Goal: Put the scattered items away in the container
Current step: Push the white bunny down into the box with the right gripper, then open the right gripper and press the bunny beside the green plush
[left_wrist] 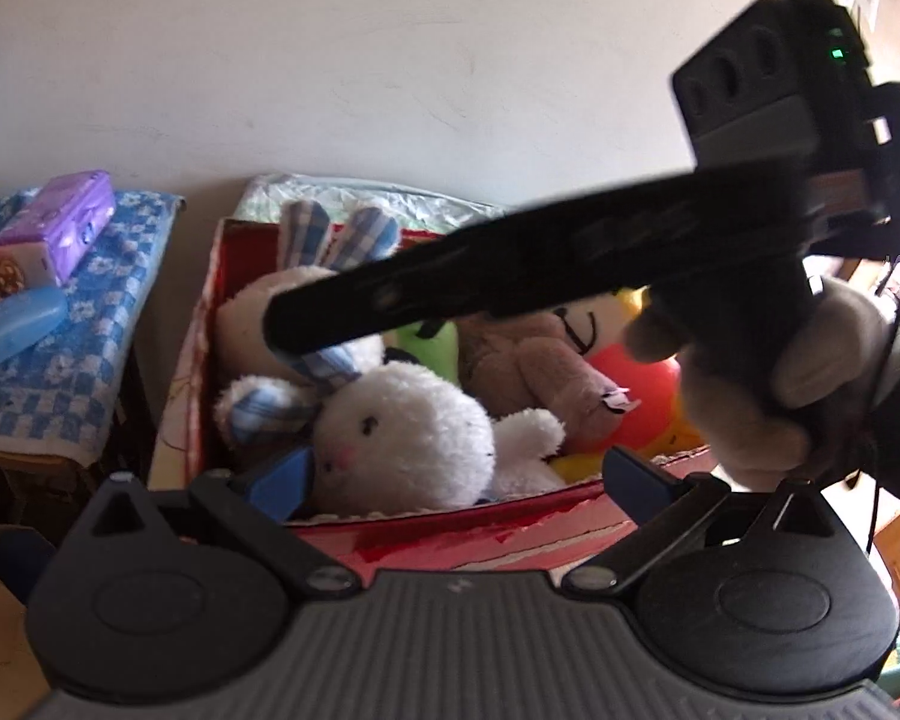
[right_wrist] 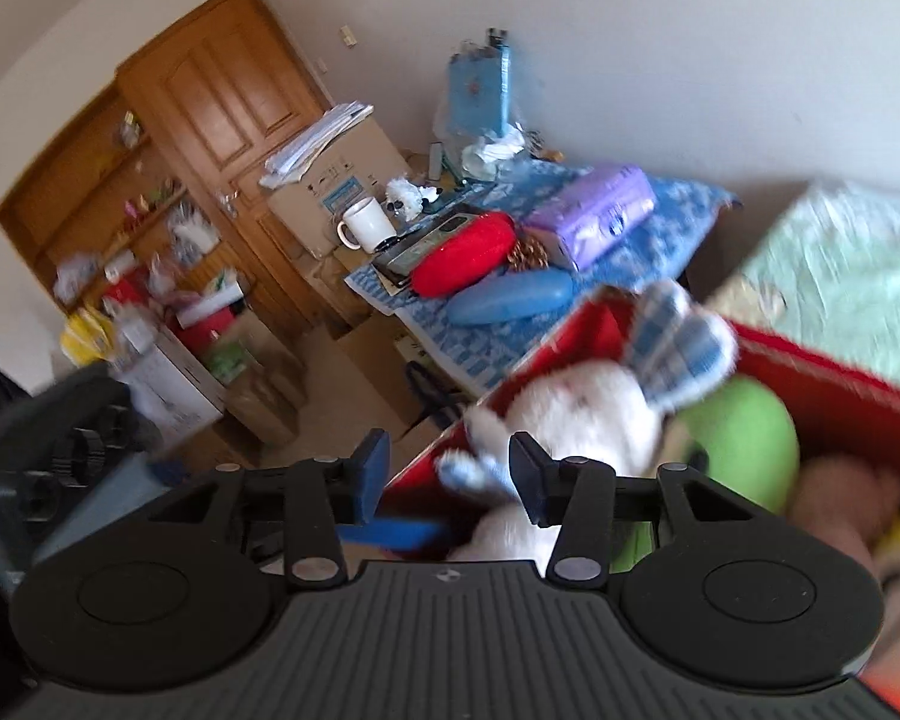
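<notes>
Left gripper (left_wrist: pixel 456 477) nearest in the left wrist view, blue pads (left_wrist: pixel 282 474) spread wide, nothing clamped; it hangs over the near wall of the red box (left_wrist: pixel 450 525), one pad just beside the white bunny's face. Right gripper (right_wrist: pixel 447 474) jaws part open, empty between the pads (right_wrist: pixel 372 468), poised above the box's left edge (right_wrist: pixel 426 462); cannot tell if a pad brushes the plush. White bunny (left_wrist: pixel 402 426) lies inside the box, checked blue ears (left_wrist: pixel 354 234) poking up at the far wall. Beside it, also in the box: brown plush (left_wrist: pixel 528 366), green plush (right_wrist: pixel 744 438), red-yellow toy (left_wrist: pixel 636 396). A gloved hand (left_wrist: pixel 768 384) holds the right gripper's handle. Further off, a side table with blue cloth (right_wrist: pixel 660 234) carrying a purple pack (right_wrist: pixel 600 210), red case (right_wrist: pixel 462 252), blue case (right_wrist: pixel 510 300), white mug (right_wrist: pixel 366 225).
</notes>
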A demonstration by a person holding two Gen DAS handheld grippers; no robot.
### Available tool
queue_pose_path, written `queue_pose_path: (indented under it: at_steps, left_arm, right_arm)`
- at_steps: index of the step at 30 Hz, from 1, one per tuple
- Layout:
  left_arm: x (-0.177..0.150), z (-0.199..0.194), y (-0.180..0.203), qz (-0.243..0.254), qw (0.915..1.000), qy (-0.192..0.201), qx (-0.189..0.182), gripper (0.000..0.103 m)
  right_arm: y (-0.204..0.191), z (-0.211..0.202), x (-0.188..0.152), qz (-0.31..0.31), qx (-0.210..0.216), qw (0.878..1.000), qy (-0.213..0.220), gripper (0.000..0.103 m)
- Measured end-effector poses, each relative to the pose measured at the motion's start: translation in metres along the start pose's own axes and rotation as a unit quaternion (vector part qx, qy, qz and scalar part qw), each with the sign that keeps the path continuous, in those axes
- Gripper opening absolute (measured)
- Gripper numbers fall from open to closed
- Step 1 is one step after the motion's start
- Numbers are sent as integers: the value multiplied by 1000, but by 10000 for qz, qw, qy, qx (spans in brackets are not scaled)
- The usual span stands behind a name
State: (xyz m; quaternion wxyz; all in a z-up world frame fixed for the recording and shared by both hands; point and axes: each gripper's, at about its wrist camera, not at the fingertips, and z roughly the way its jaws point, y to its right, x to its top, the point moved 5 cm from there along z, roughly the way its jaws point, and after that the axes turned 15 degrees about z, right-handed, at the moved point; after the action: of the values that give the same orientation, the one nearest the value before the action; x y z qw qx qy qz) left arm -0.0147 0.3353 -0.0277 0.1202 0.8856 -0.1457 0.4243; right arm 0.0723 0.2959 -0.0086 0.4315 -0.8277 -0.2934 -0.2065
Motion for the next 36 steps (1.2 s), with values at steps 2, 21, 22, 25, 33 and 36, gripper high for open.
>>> queue_pose_path:
  at_steps: [2, 21, 22, 25, 33, 36]
  left_arm:
    - [0, 1, -3, -45, 10000, -23, 40, 102]
    - [-2, 9, 10, 121, 9999, -70, 14, 102]
    - [-3, 10, 9, 131, 9999, -68, 15, 102]
    - [-6, 10, 9, 176, 9998, -48, 33, 102]
    - [-4, 9, 4, 142, 9999, -10, 29, 102]
    - [-2, 11, 4, 206, 9998, -26, 23, 102]
  right_arm:
    - [3, 11, 0, -141, -114, 9998, -5, 42]
    - [22, 1, -1, 1300, 1749, 9756, 253, 6]
    - [19, 1, 0, 1189, 1625, 9790, 318, 10]
    - [18, -12, 0, 1060, 1343, 9843, 424, 34]
    - [39, -59, -28, 355, -332, 9986, -191, 27]
    - [46, -55, -30, 238, -701, 9960, -503, 22]
